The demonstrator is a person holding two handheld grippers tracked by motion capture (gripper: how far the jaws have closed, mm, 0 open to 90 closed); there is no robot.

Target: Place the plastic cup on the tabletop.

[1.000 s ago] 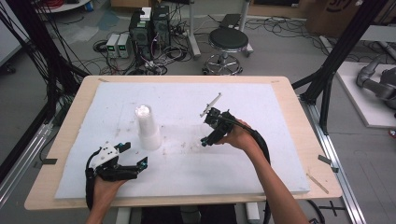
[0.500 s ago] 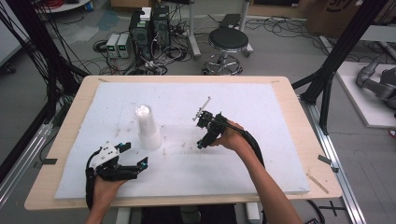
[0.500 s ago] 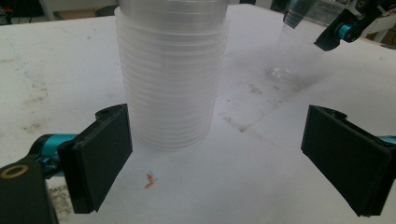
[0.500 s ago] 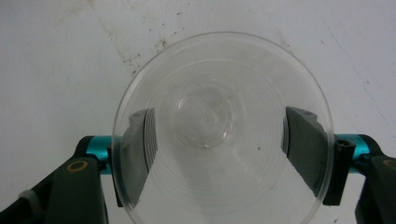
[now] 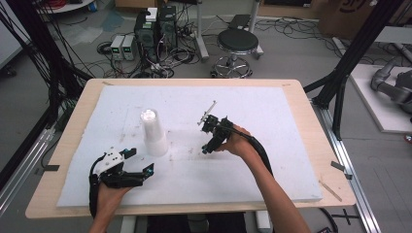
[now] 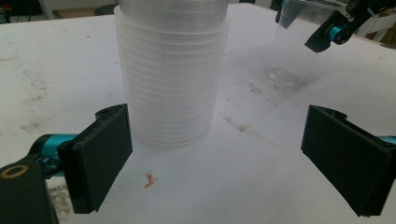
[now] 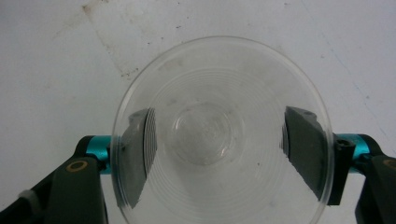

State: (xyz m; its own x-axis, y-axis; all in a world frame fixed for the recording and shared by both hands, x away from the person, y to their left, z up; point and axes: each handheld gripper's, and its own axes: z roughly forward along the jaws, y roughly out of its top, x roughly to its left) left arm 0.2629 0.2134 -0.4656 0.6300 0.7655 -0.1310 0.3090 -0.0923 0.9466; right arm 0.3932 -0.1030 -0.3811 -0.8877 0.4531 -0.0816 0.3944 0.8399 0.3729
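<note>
Cup [image 7: 219,135] now lowered onto bench [image 5: 291,126], right tongs [image 7: 217,154] clamped on it; left tongs [image 6: 224,158] wide open, empty, by stack [image 6: 170,70].

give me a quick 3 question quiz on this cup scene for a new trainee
1. True or false: the left gripper is clamped on the stack of cups.
2. What sits between the right gripper jaws? A) a metal spoon B) a single clear cup C) a sponge
3. Fill in: in the high view the stack stands upside down on the white ____.

Key: 1. False, its jaws stand wide apart and short of the stack. 2. B, with the jaws either side of it. 3. mat.
</note>
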